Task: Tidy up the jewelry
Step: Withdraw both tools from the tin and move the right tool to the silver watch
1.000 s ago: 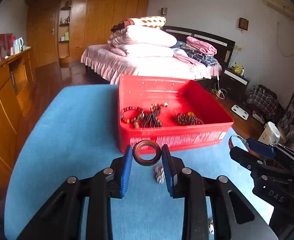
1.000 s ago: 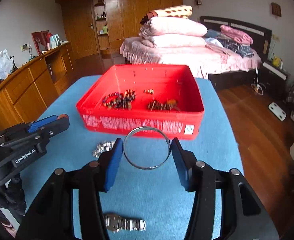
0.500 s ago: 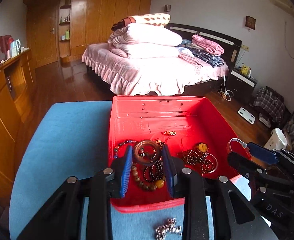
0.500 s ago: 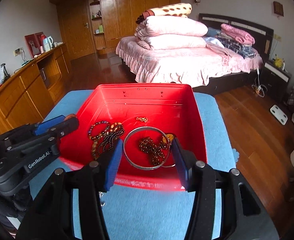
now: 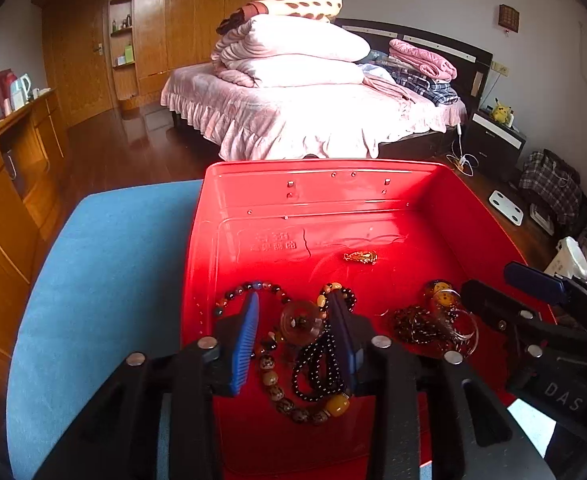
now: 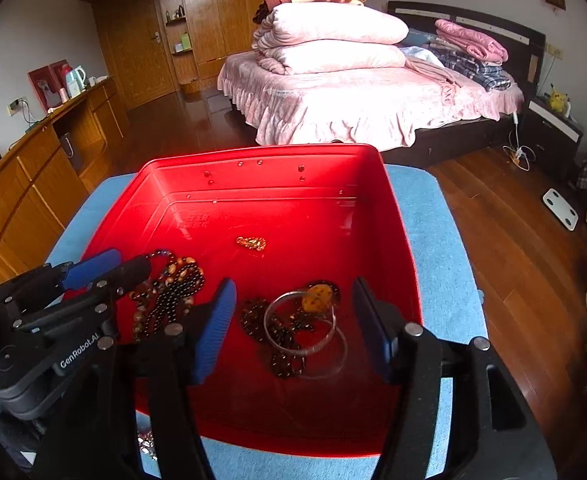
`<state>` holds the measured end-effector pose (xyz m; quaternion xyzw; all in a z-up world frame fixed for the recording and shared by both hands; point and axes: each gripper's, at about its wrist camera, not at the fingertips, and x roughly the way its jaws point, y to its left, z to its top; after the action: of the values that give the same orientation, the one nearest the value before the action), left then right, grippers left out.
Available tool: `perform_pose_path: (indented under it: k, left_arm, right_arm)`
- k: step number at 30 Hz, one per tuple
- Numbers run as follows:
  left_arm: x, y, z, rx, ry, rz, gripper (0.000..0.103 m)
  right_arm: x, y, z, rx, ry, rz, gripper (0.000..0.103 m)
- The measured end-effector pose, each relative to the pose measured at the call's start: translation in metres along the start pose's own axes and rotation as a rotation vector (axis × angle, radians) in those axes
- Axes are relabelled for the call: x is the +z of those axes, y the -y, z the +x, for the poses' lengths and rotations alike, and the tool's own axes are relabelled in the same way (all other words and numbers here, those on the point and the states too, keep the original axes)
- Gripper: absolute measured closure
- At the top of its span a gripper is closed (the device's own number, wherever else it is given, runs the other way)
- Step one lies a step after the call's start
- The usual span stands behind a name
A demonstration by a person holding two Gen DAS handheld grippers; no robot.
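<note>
A red plastic bin [image 5: 253,208] [image 6: 397,216] stands on the blue table and holds several bead bracelets. My left gripper [image 5: 293,332] is open above the bin's near left; the brown ring bangle [image 5: 299,322] lies loose between its fingers on the beads. My right gripper [image 6: 295,320] is open above the bin's near right; the thin silver bangle [image 6: 299,320] lies below it on dark beads beside an amber pendant [image 6: 317,298]. A small gold charm [image 5: 360,257] [image 6: 251,243] lies mid-bin. Each gripper shows in the other's view: the right [image 5: 533,320], the left [image 6: 77,292].
The blue table cover [image 5: 105,264] [image 6: 437,248] extends left and right of the bin. A silver chain piece [image 6: 147,446] lies on it near the bin's front edge. A bed, wooden cabinets and wood floor are behind.
Both grippers have moved forward and down into the bin and opened. The brown ring and the silver bangle have left the fingers and now lie among the beads.
</note>
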<state>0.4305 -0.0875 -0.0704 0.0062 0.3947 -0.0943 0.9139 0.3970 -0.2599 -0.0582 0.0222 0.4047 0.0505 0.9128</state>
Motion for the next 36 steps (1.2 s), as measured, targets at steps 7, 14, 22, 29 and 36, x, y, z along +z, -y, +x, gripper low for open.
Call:
perform_pose_path:
  k: [7,14,22,29,36]
  left_arm:
    - [-0.007,-0.006,-0.019,0.011,0.049,-0.011,0.043]
    - [-0.039,-0.016,-0.070,0.008,0.130,-0.007,0.028]
    - [-0.080,-0.028,-0.104,0.002,0.131,-0.042,0.026]
    - [-0.119,-0.035,-0.119,0.010,0.092,-0.043,0.024]
    - [-0.158,-0.038,-0.135,0.045,0.076,-0.013,0.023]
  right_arm:
    - [-0.009,0.007,-0.021,0.003,0.055,0.016,0.038]
    - [-0.039,0.005,-0.058,0.011,0.097,0.023,0.034]
    - [-0.085,-0.006,-0.086,0.027,0.085,0.012,0.033]
    - [-0.130,-0.014,-0.103,0.030,0.063,0.014,0.033]
    - [-0.178,-0.020,-0.125,0.023,0.018,-0.007,0.033]
